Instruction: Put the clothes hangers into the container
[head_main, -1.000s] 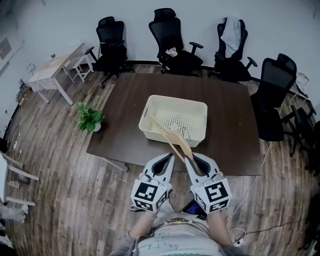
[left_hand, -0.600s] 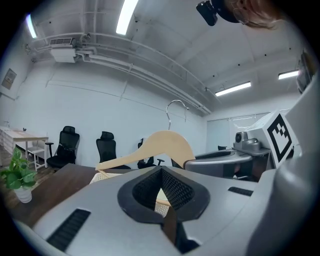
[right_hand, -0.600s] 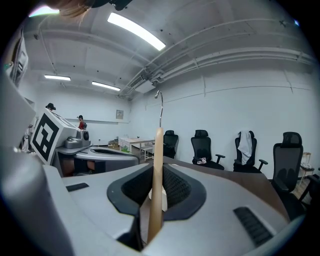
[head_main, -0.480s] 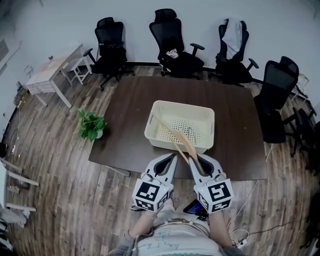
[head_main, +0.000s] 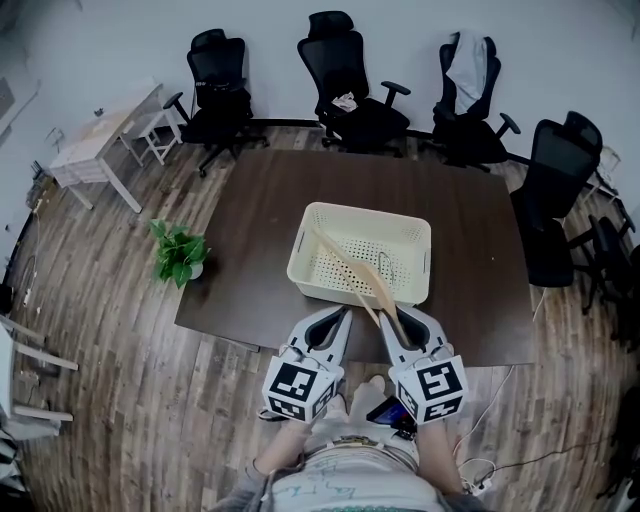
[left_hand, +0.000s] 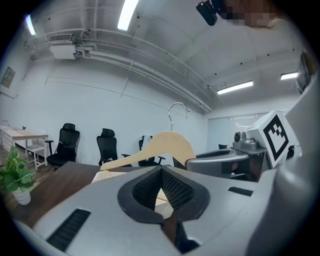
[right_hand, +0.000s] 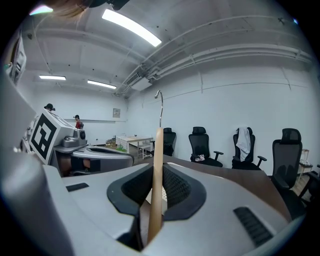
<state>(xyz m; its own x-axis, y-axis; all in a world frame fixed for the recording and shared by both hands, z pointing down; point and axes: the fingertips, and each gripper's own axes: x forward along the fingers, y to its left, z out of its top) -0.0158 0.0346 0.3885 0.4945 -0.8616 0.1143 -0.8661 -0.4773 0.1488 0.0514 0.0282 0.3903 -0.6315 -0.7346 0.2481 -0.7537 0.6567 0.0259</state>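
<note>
right gripper (head_main: 392, 316) clamped on pale wooden clothes hanger (head_main: 352, 272), near end hidden between jaws, far arm ahead over cream perforated plastic basket (head_main: 318, 215), left gripper (head_main: 344, 313) alongside closed, empty

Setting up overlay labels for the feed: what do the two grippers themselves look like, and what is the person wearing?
The left gripper and right gripper match: light grey, smooth wedge-shaped shells tapering to the tips, lined inside with black ribbed pads. Each carries a white cube with black square markers at its rear. The person wears a light top with grey sleeves.
</note>
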